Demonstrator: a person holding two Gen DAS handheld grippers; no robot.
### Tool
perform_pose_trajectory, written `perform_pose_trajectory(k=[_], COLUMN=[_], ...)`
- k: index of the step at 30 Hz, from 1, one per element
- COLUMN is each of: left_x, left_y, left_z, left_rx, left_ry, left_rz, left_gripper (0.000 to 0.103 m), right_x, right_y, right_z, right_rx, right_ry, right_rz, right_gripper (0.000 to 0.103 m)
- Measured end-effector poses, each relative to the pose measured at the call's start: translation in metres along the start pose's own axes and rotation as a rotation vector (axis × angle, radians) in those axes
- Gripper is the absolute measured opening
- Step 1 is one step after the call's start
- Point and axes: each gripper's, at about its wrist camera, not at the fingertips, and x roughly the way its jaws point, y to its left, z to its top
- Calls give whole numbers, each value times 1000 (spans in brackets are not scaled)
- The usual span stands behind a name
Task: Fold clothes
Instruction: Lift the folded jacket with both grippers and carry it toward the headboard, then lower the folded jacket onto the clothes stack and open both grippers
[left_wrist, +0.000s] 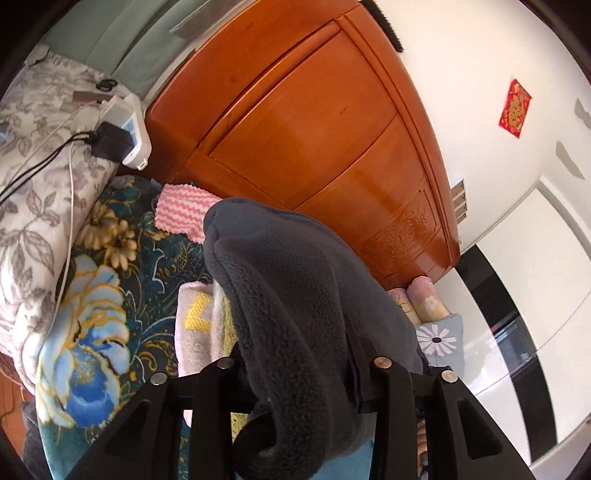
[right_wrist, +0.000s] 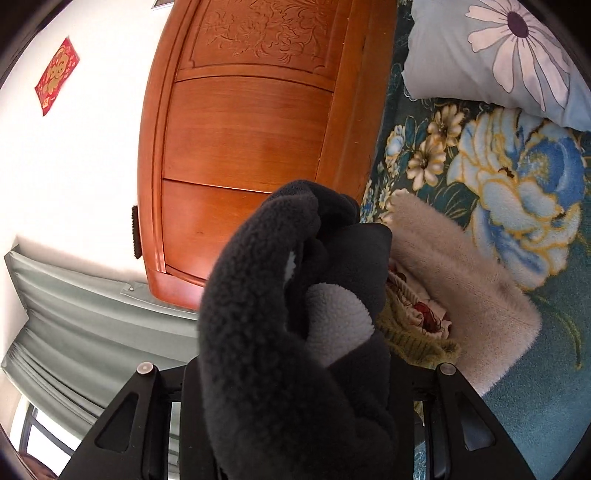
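Both the left gripper (left_wrist: 295, 398) and right gripper (right_wrist: 295, 402) apparently clenched the soft, floppy dark fleece garment (left_wrist: 295, 295), best gripped at its edges.

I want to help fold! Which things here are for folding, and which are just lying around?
For folding:
dark grey fleece garment, held by the left gripper and the right gripper
beige fluffy garment
pink zigzag knit

Just lying around:
power strip
daisy pillow
wooden headboard
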Motion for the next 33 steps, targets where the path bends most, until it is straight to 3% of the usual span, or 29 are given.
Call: perform_pose_trajectory(k=[1, 3, 4, 6, 9, 11, 13, 14, 18, 20, 23, 25, 28, 33], left_x=[-3, -10, -16, -29, -55, -71, -86, -86, -76, -55, -22, 2, 32, 35], left_y=[1, 4, 5, 8, 16, 15, 13, 1, -57, -87, -111, -108, -86, -66], left_z=[3, 10, 13, 17, 26, 31, 36, 36, 31, 20, 0, -10, -20, -20], left_rx=[-21, -54, -66, -96, -142, -119, -94, -35, 218, 359, 517, 549, 507, 461], left_ry=[23, 51, 51, 40, -17, -45, -72, -66, -43, -18, 20, 60, 146, 156], left_rz=[6, 11, 20, 38, 105, 175, 243, 257, 272, 272, 298, 334, 414, 378], left_gripper=[56, 58, 58, 59, 61, 62, 62, 62, 62, 67, 67, 67, 67, 71], right_x=[0, -7, -12, -26, -57, -74, -85, -89, -64, -48, -3, 24, 57, 81], right_y=[-1, 4, 9, 14, 16, 23, 41, 55, 116, 147, 173, 179, 167, 149], right_z=[3, 4, 3, 3, 4, 2, -2, -4, -21, -31, -55, -74, -91, -111], right_rx=[10, 9, 4, 2, 43, 47, -13, -66, -338, -479, -667, -757, -832, -921], right_ry=[0, -8, -13, -57, -171, -224, -240, -239, -169, -127, -18, 50, 125, 155], right_rz=[-1, -36, -60, -107, -108, -139, -221, -275, -437, -511, -551, -556, -611, -684], right_gripper=[44, 51, 64, 74, 74, 74, 74, 74, 74, 74, 74, 74, 74, 76])
